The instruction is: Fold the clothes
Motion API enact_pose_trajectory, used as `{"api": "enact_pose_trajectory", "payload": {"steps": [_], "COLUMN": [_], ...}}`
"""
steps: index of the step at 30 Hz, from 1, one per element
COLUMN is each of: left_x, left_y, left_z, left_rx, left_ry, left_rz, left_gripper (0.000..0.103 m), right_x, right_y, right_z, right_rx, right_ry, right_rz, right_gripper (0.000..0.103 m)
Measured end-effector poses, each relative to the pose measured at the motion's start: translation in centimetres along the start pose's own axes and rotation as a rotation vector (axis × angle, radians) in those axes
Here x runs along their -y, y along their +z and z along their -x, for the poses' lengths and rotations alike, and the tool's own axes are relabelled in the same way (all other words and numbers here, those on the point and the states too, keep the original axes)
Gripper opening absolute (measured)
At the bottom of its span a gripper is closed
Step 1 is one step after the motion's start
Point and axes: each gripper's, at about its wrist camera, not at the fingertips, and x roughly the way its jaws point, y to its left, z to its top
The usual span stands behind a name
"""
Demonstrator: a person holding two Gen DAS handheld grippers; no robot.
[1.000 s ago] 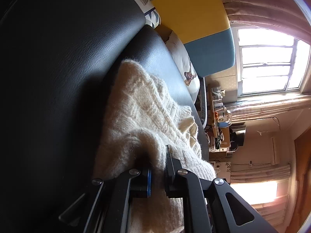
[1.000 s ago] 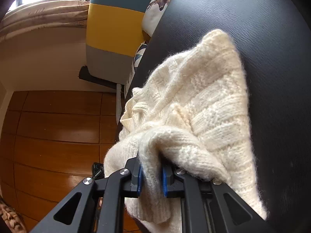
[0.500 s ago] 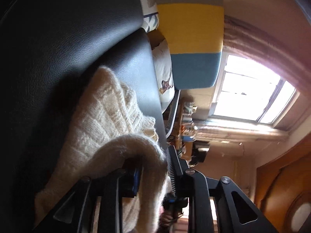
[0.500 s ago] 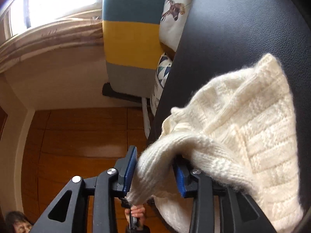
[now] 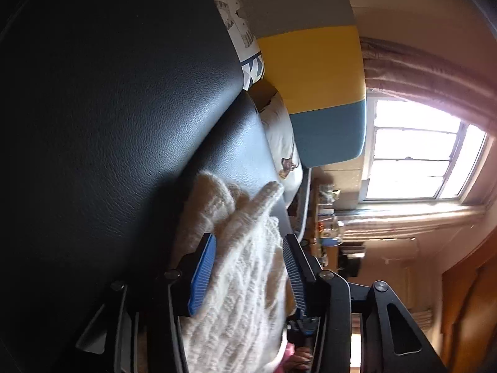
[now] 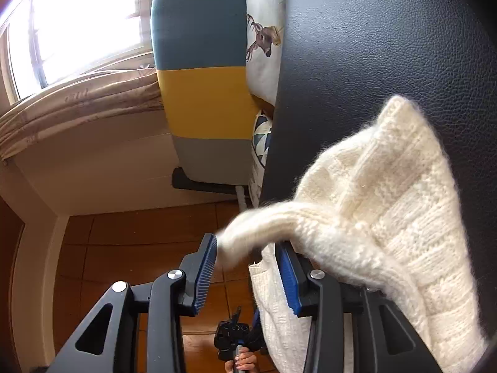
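While both jaws are opening, we see the cream sweater [image 6: 388,192] loose between them on the black sofa [image 6: 388,46], beside a deer cushion [image 6: 264,40].

A cream knitted sweater [image 5: 239,267] lies on a black leather sofa [image 5: 124,108], a fold of it between the blue pads [image 5: 202,275] of the left tongs [image 5: 248,275], whose jaws are opening. Beyond stand patterned cushions [image 5: 282,143], a yellow-and-teal cushion [image 5: 323,93] and a bright window [image 5: 413,155].

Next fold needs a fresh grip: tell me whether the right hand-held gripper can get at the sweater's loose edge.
Probably yes: the right hand-held gripper is opening, and the sweater edge already droops between its pads, nothing blocking.
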Motion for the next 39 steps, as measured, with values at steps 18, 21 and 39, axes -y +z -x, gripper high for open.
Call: {"api": "enact_pose_trajectory", "payload": {"steps": [18,21,39], "left_x": [5.2,4.7,13.4], "left_y": [-3.5,-4.5,-8.3], "left_z": [-4.4,-2.7,-6.5], "left_rx": [-0.137,-0.095,-0.21], "left_ry": [0.352,0.315,0.338], "left_rz": [-0.669,-0.617,-1.007], "left_gripper": [0.013,0.006,0.064], "right_x": [-5.5,-4.9,-8.5], "right_y": [-8.7,-8.0,-12.6], "right_z": [-5.0,-5.4,-6.8], "right_rx": [-0.17,-0.205,-0.323], "right_ry": [-0.803,-0.82,-0.824], "right_rz": [0.736,0.738,0.999], "right_gripper": [0.041,0.038,0.039]}}
